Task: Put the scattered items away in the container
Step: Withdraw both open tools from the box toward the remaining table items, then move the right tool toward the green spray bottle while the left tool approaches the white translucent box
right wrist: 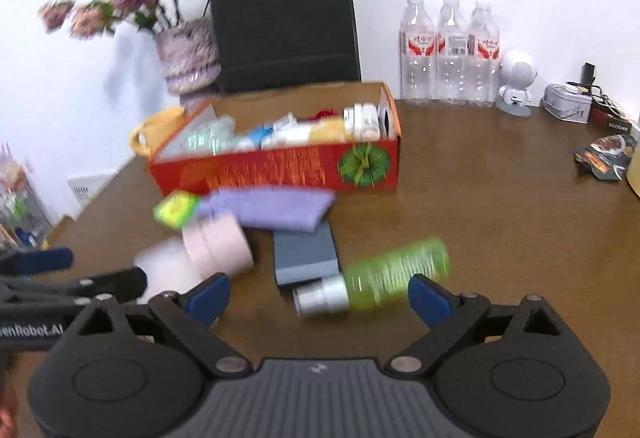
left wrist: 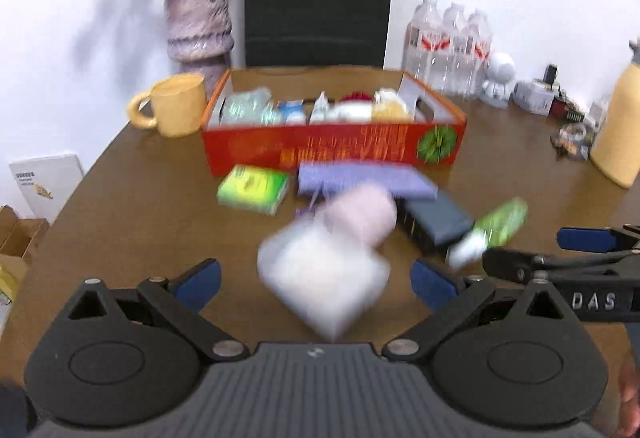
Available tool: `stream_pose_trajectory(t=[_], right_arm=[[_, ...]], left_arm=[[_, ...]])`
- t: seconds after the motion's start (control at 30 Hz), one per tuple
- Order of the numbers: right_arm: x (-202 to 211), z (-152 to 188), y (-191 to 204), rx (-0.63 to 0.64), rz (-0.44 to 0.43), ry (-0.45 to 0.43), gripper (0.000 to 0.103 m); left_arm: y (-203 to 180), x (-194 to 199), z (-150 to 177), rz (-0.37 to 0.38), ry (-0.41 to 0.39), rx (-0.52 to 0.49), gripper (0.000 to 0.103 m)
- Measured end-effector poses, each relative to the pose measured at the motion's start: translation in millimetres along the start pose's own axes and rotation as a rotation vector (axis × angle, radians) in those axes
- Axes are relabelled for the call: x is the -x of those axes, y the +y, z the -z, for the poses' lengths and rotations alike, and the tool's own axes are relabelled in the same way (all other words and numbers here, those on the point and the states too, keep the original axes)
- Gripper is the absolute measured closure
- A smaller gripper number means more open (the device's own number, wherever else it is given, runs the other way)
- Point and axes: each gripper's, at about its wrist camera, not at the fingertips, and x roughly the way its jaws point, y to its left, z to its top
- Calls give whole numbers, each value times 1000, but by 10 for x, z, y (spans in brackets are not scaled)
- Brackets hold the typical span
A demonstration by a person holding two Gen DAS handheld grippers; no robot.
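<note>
Blue-padded, both my grippers gape wide and grip nothing: left gripper (left wrist: pixel 316 280) frames the blurred white packet (left wrist: pixel 324 278), right gripper (right wrist: pixel 319 296) frames the green plastic bottle (right wrist: pixel 384 276), before the red cardboard box (right wrist: pixel 280 170).

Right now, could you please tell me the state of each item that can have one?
Red box: open, partly filled.
Green bottle: lying down, capped, on the table.
Pink roll: on its side, outside the box.
Purple cloth: folded, in front of the box.
Grey box: closed, flat.
Left tongs: open, nothing gripped.
Right tongs: open, nothing gripped.
Mug: upright.
</note>
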Motion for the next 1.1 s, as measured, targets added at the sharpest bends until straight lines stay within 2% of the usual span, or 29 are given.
stream_pose_trajectory(t=[0.13, 0.2, 0.27, 0.33, 0.47, 0.63, 1.1], right_arm=[[-50, 397, 37, 43, -9, 15, 6], [-50, 507, 84, 64, 2, -6, 6], [-65, 584, 138, 86, 16, -31, 5], [-116, 596, 182, 90, 38, -34, 5], [-240, 600, 178, 60, 63, -10, 5], [-292, 616, 213, 74, 85, -1, 0], [-313, 625, 294, 96, 49, -8, 0]], left_arm=[[114, -15, 368, -36, -19, 26, 0], [195, -60, 489, -50, -10, 55, 0], [236, -132, 557, -66, 14, 41, 0], [252, -205, 590, -79, 41, 11, 0], [302, -238, 626, -63, 22, 30, 0], [274, -241, 639, -57, 2, 2, 0], [252, -284, 610, -60, 8, 21, 0]])
